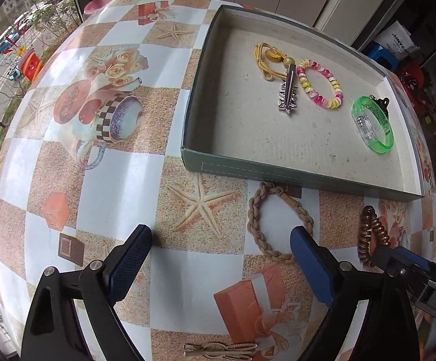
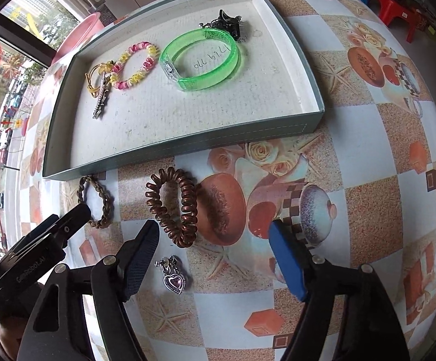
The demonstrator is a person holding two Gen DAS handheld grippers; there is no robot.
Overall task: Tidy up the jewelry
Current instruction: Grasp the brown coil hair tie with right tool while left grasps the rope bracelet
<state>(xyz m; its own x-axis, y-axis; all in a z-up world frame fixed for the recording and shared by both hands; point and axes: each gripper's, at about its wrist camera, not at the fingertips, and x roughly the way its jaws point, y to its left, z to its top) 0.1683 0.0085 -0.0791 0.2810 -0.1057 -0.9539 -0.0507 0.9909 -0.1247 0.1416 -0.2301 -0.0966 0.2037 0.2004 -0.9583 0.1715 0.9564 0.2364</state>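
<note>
Gold hair clip cut off, black claw clip half-hidden

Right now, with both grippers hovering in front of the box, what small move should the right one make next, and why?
Probably lower the right gripper, open and empty, over the brown spiral hair tie just ahead of its fingertips and close on it. That tie lies on the tablecloth outside the box, while the green bangle and beaded bracelet are already inside.

Left tool gaping, angled down; right tool likewise.
</note>
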